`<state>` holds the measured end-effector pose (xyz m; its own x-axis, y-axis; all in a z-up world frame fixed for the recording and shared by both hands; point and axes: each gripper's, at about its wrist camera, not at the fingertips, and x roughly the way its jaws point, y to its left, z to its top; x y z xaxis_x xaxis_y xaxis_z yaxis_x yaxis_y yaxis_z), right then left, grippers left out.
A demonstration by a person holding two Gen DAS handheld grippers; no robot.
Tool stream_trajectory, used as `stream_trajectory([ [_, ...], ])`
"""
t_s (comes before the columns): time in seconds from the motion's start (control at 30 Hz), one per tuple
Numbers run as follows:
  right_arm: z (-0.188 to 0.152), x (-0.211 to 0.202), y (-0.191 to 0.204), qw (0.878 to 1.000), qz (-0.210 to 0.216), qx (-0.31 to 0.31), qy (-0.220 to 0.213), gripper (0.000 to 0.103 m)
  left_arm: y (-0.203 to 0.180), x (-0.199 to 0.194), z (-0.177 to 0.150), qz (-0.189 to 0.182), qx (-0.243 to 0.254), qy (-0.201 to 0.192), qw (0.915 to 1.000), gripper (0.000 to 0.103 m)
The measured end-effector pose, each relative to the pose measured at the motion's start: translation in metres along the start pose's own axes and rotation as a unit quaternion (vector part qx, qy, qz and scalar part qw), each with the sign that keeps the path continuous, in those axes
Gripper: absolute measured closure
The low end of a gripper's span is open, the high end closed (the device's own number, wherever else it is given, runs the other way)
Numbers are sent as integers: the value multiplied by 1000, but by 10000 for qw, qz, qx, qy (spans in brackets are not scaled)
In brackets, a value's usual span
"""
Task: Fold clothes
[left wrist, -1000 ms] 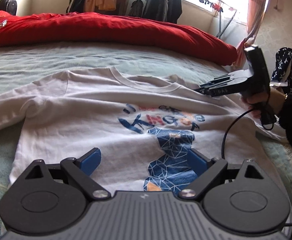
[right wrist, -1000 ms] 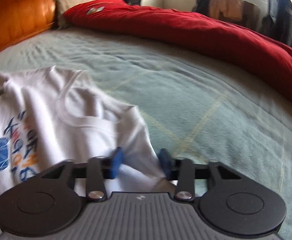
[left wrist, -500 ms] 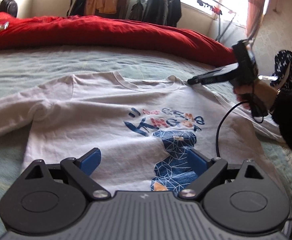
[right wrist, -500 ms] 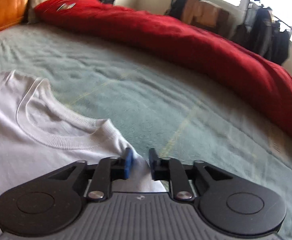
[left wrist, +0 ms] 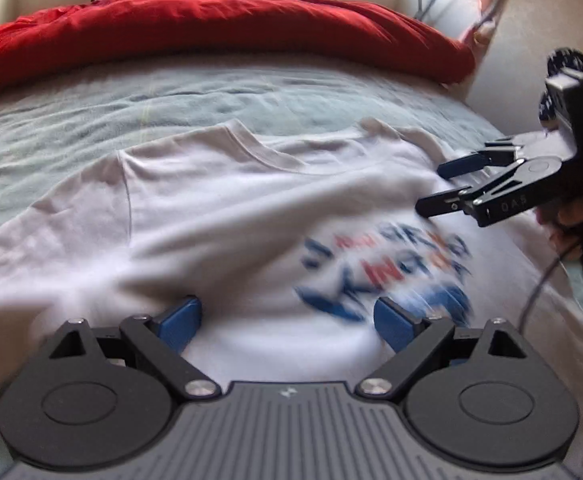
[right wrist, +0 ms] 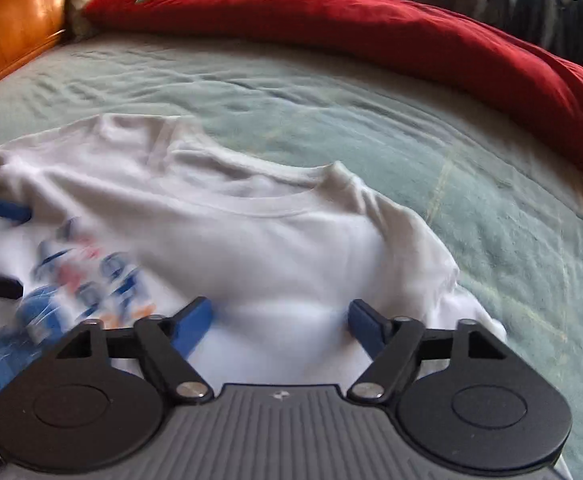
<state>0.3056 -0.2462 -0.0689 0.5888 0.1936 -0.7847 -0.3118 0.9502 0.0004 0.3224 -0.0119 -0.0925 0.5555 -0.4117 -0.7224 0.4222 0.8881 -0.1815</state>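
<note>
Since a second ago, the right gripper [right wrist: 279, 320] has let go of the shirt's shoulder: its jaws, nearly shut then, have just been opening and now stand wide, with only flat cloth below them, nothing pinched. Both hands have also shifted across the bed [right wrist: 371, 120].

Largest first: the bed carries a red duvet [left wrist: 211, 24] along its far side. The white T-shirt [left wrist: 219, 208] lies spread face up near the front, collar toward the duvet. The left gripper [left wrist: 287, 320] hangs wide over the chest print, holding nothing.

Spreading looks done; folding itself has probably not begun.
</note>
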Motion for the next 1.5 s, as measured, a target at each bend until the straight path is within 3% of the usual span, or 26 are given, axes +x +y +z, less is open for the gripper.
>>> stream_trajectory([
  [0.1, 13, 21, -17, 9989, -166, 358, -238, 3, 6, 8, 14, 139, -248, 2, 9996, 10],
  [0.2, 17, 14, -23, 9976, -93, 622, -273, 4, -1, -7, 21, 0, -103, 144, 9998, 10],
  [0.3, 14, -2, -24, 9962, 87, 791, -345, 5, 5, -36, 32, -242, 108, -110, 9996, 10],
  [0.4, 0, -27, -20, 9944, 359, 863, -493, 5, 23, -43, 59, 145, 317, -339, 9988, 12],
  [0.47, -7, -42, -16, 9931, 461, 876, -624, 5, 40, -29, 79, 397, 469, -358, 9975, 20],
  [0.53, -14, -57, -12, 9916, 561, 884, -757, 5, 56, -11, 93, 547, 605, -271, 9963, 46],
  [0.73, -30, -79, -1, 9907, 640, 736, -953, 5, 84, 44, 99, 594, 1133, 340, 9912, 47],
  [0.83, -35, -81, 2, 9919, 590, 564, -974, 5, 87, 49, 94, 461, 1083, 437, 9921, 51],
  [0.87, -37, -81, 3, 9923, 549, 538, -970, 5, 87, 49, 92, 393, 1034, 471, 9927, 58],
  [0.93, -37, -78, 3, 9929, 513, 525, -935, 5, 78, 45, 89, 484, 1268, 368, 9901, 92],
  [1.03, -37, -76, 4, 9930, 508, 509, -936, 5, 67, 40, 88, 669, 1512, 177, 9861, 98],
  [1.17, -35, -73, 4, 9916, 563, 582, -1007, 5, 78, 46, 104, 884, 984, -74, 9912, 98],
  [1.27, -33, -71, 6, 9915, 559, 634, -985, 5, 77, 48, 104, 1126, 1033, -144, 9881, 97],
  [1.37, -33, -73, 6, 9919, 571, 654, -923, 5, 79, 28, 100, 1005, 780, -205, 9917, 79],
  [1.4, -33, -74, 5, 9920, 581, 674, -894, 5, 74, 18, 97, 947, 757, -327, 9921, 67],
  [1.47, -32, -72, 1, 9921, 600, 764, -799, 4, 61, 1, 91, 318, 859, -447, 9948, 51],
  [1.5, -30, -68, -1, 9925, 607, 786, -715, 4, 54, 3, 88, -30, 880, -265, 9958, 45],
])
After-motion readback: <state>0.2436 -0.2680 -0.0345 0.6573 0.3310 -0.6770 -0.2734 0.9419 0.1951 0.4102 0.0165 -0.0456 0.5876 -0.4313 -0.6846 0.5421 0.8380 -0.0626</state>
